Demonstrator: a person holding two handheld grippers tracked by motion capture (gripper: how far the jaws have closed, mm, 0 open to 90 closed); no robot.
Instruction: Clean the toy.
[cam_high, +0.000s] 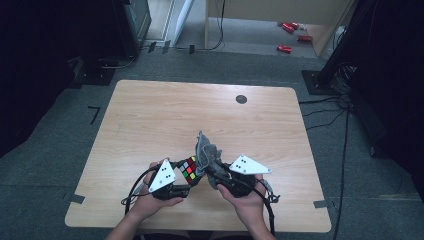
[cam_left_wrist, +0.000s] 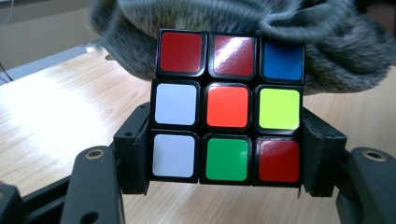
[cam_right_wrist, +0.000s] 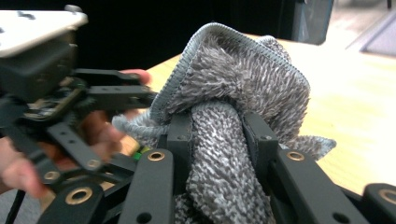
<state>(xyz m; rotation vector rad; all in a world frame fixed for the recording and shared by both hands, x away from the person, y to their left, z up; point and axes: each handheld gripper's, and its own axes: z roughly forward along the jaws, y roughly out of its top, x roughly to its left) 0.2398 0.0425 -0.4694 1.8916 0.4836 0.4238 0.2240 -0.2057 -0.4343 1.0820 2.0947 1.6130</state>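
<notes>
Dim surroundings, glare (blurred cloth (cam_left_wrist: 327, 42))

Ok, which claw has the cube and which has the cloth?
The left claw clamps the Rubik's cube by its sides; the right claw is shut on the bunched grey microfibre cloth.

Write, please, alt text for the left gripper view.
A scrambled puzzle cube is clamped between the left gripper's two black jaws, its orange-centred face toward the camera. A grey fluffy cloth bunches behind it, above a wooden table.

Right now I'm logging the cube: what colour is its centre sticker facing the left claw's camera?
Orange; the cube shows best in the left gripper view.
</notes>
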